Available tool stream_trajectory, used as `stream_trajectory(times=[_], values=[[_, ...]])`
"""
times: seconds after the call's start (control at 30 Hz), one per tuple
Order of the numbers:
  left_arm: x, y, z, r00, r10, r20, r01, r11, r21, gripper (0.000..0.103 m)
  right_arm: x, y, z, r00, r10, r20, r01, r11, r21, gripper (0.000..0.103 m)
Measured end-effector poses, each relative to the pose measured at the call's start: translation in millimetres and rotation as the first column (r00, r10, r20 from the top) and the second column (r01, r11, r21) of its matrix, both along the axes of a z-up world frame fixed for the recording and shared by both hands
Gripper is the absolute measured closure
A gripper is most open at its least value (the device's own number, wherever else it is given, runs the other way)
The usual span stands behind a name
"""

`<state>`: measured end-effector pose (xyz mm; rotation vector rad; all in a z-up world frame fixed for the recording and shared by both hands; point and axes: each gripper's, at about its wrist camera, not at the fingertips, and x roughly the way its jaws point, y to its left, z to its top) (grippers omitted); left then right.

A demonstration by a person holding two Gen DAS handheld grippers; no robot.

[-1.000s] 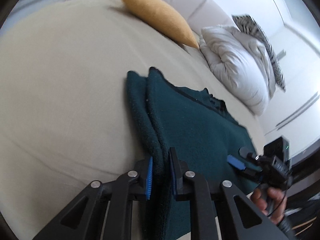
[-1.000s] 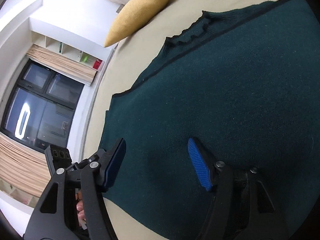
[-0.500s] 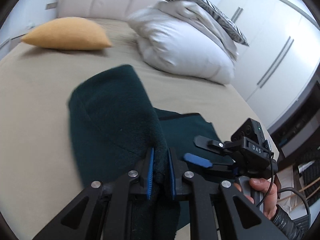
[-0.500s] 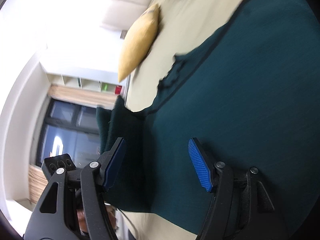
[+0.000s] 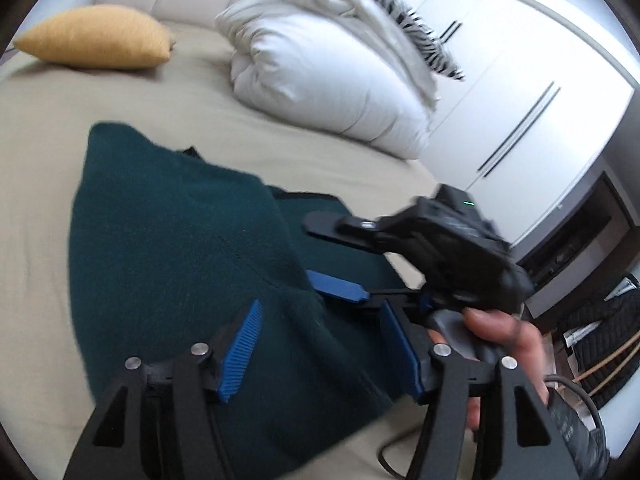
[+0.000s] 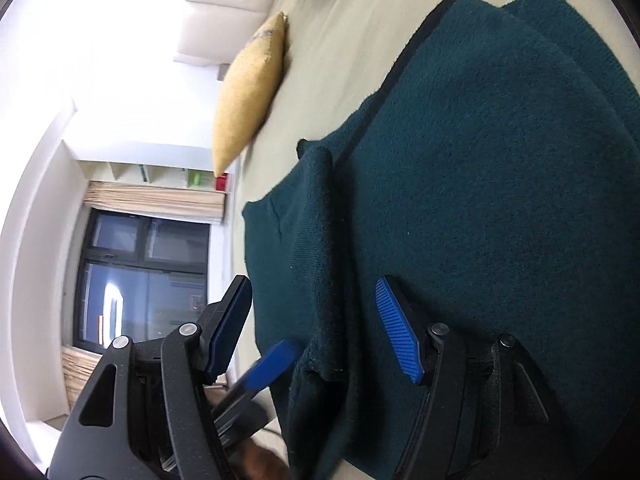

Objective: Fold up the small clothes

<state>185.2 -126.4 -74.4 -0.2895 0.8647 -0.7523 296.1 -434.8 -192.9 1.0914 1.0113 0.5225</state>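
Observation:
A dark green knitted garment (image 5: 176,248) lies on the beige bed (image 5: 36,208), one side folded over the rest. My left gripper (image 5: 320,354) hangs low over the near end of that fold. Its jaws are opening, and a ridge of cloth lies between the blue pads without either pad touching it. Just to its right my right gripper (image 5: 334,258) is held by a hand (image 5: 492,330). In the right wrist view the right gripper (image 6: 316,334) stands open over the garment (image 6: 480,200), with a raised fold between its pads, apart from both.
A yellow cushion (image 5: 96,36) lies at the head of the bed. Beside it sit a white duvet (image 5: 332,84) and a striped pillow (image 5: 384,4). White wardrobe doors (image 5: 520,100) stand to the right and a dark window (image 6: 140,280) to the left.
My left gripper carried the garment's edge across to the right, laid it over the rest and opened its jaws. The right gripper stayed open and shifted closer to the left one.

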Motion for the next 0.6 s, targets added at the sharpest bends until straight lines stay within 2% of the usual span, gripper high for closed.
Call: stream_trajectory(times=[0.1, 0.17, 0.3, 0.33, 0.37, 0.4, 0.47, 0.6], values=[[-21.2, 21.0, 5.6, 0.999, 0.019, 0.049, -0.02, 0.999, 0.027, 0.039, -0.4, 5.3, 10.6, 0.999, 0.03, -0.029, -0.032, 0.999, -0.041, 0.04], [-27.2, 37.5, 1.3, 0.999, 0.032, 0.042, -0.034, 0.999, 0.039, 0.04, 3.3, 23.7, 11.1, 0.997, 0.054, -0.054, -0.058, 0.995, -0.084, 0.04], [-24.8, 60.1, -4.7, 0.997, 0.08, 0.015, -0.08, 0.997, 0.012, 0.04, 9.6, 41.5, 20.5, 0.994, 0.073, -0.085, -0.087, 0.981, -0.176, 0.04], [-23.9, 64.0, -5.0, 0.996, 0.087, 0.012, -0.087, 0.996, 0.008, 0.04, 11.2, 46.3, 23.0, 0.993, 0.074, -0.089, -0.091, 0.974, -0.207, 0.053], [-22.8, 67.0, -5.0, 0.996, 0.093, 0.01, -0.093, 0.996, 0.001, 0.04, 10.1, 49.7, 27.1, 0.992, 0.081, -0.092, -0.1, 0.969, -0.224, 0.071], [-26.5, 71.6, -4.7, 0.995, 0.097, 0.012, -0.097, 0.995, -0.003, 0.04, 11.9, 55.3, 27.1, 0.99, 0.093, -0.105, -0.116, 0.962, -0.246, 0.077], [-24.8, 74.6, -4.2, 0.995, 0.1, 0.012, -0.1, 0.995, -0.011, 0.04, 12.7, 64.8, 30.1, 0.988, 0.108, -0.106, -0.135, 0.945, -0.298, 0.086], [-19.6, 71.8, -2.7, 0.996, 0.09, 0.01, -0.09, 0.996, -0.001, 0.04, 9.2, 63.3, 39.2, 0.992, 0.112, -0.051, -0.123, 0.923, -0.366, 0.091]])
